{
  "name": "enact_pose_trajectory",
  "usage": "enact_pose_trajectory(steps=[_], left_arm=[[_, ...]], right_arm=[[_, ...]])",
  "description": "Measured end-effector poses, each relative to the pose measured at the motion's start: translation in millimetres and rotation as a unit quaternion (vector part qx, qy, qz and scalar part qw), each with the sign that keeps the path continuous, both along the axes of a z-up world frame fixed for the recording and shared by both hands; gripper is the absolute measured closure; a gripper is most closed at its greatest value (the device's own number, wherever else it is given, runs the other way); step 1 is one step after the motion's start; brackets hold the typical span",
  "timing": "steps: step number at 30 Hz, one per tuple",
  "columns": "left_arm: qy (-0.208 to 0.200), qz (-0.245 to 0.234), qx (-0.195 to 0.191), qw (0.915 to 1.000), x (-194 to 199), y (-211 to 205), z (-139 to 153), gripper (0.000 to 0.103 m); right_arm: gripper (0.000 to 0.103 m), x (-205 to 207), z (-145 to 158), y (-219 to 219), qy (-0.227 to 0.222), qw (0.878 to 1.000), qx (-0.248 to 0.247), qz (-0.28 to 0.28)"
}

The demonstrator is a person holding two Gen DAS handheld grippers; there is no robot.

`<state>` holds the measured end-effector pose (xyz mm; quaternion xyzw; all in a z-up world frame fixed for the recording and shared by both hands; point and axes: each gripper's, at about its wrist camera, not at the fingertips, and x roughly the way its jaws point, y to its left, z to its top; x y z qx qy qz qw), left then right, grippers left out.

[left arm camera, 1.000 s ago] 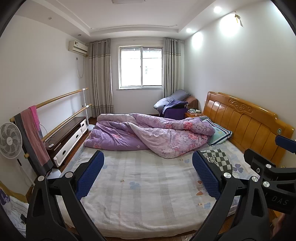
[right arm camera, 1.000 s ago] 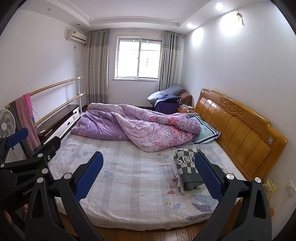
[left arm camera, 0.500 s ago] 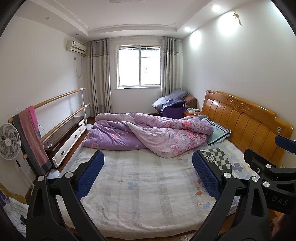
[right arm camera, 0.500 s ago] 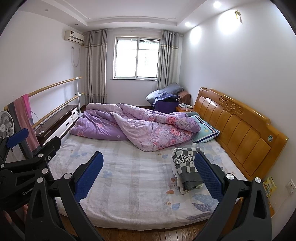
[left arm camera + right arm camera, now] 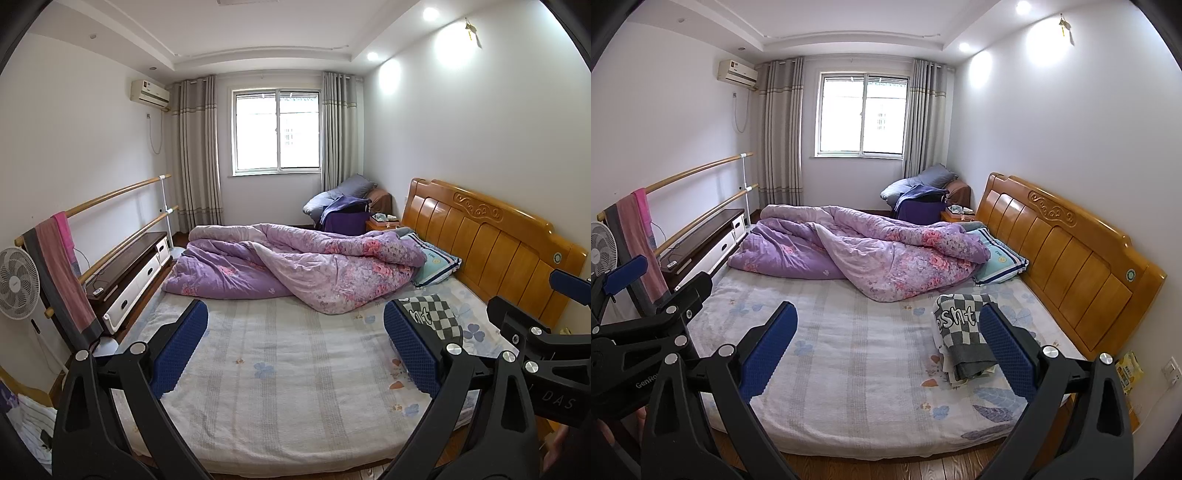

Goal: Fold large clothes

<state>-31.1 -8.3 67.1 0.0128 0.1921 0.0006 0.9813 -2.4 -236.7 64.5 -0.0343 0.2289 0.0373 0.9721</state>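
both tongs are hanging side by side above the near edge of the bed [image 5: 288,387], pointing toward the window [image 5: 277,131] at the far end of the room. the left gripper [image 5: 295,343] is standing wide, its blue pads [image 5: 181,347] spread well apart with nothing between them, only the pale flowered sheet showing in the gap. the right gripper [image 5: 890,343] is gaping just as wide and is likewise gripping nothing. the folded clothes [image 5: 960,332], a small stack with a grey and white checkered piece on top bearing letters, are lying on the sheet just ahead of the right gripper's right-hand pad [image 5: 1008,350], which is partly covering the stack's edge; in the left wrist view the same stack [image 5: 432,317] is peeking out beyond the left gripper's right-hand pad. farther ahead of both tongs a rumpled purple flowered quilt [image 5: 295,266] is sprawling across the bed, with a blue-trimmed pillow [image 5: 997,260] resting beside it against the wooden headboard [image 5: 1067,251] off to the right. off to the left of the tongs a pink and grey towel [image 5: 62,273] is draping over a wooden rail, and a white fan [image 5: 16,282] is standing near it.
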Motion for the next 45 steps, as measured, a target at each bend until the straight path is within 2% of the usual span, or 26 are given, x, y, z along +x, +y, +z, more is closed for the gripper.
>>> enact_pose_trajectory(steps=[45], left_arm=[[0.01, -0.01, -0.001, 0.9999, 15.6, 9.9, -9.0, 0.006]], right_arm=[[0.008, 12.1, -4.4, -7.8, 0.01, 1.0, 0.002, 0.0]])
